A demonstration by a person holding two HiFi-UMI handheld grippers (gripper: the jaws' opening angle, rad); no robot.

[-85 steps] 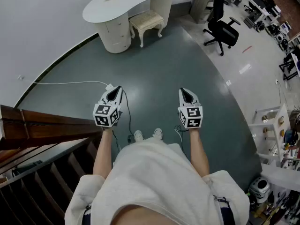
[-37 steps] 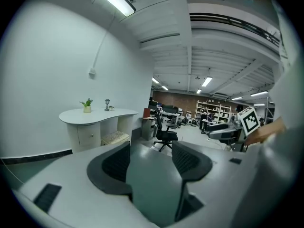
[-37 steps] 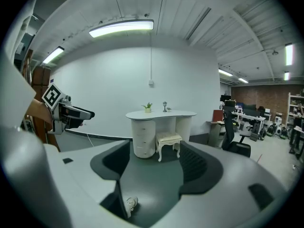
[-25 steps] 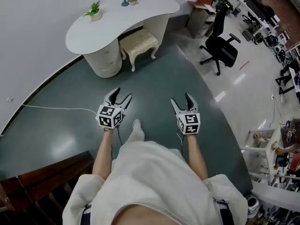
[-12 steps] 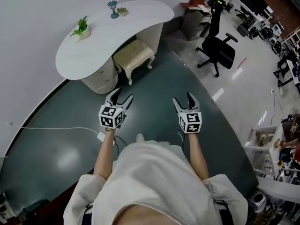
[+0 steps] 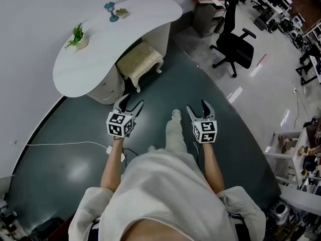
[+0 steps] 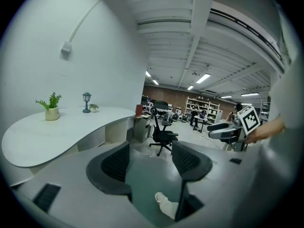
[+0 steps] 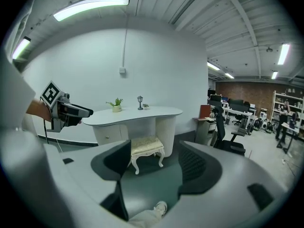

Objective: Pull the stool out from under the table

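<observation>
A cream cushioned stool [image 6: 139,59] with white carved legs stands tucked under the curved white table [image 6: 115,29], still some way ahead across the dark green floor. In the right gripper view the stool [image 8: 148,148] shows between the jaws, in front of the table [image 8: 137,114]. My left gripper [image 6: 131,102] and right gripper [image 6: 197,107] are held side by side at waist height. Both are open and empty. The left gripper [image 7: 152,158] points past the table's right end [image 7: 61,132]; the stool is hidden there.
A black office chair [image 6: 233,49] stands on the pale floor to the right, with a small cabinet [image 6: 208,11] at the table's right end. A potted plant [image 6: 76,36] and a small lamp [image 6: 110,11] sit on the table. A white cable [image 6: 65,144] crosses the floor at left.
The person has walked toward the table, so table and stool are nearer and lower in the head view. Both grippers, shut in the earliest frame, have stood open over the last second.
</observation>
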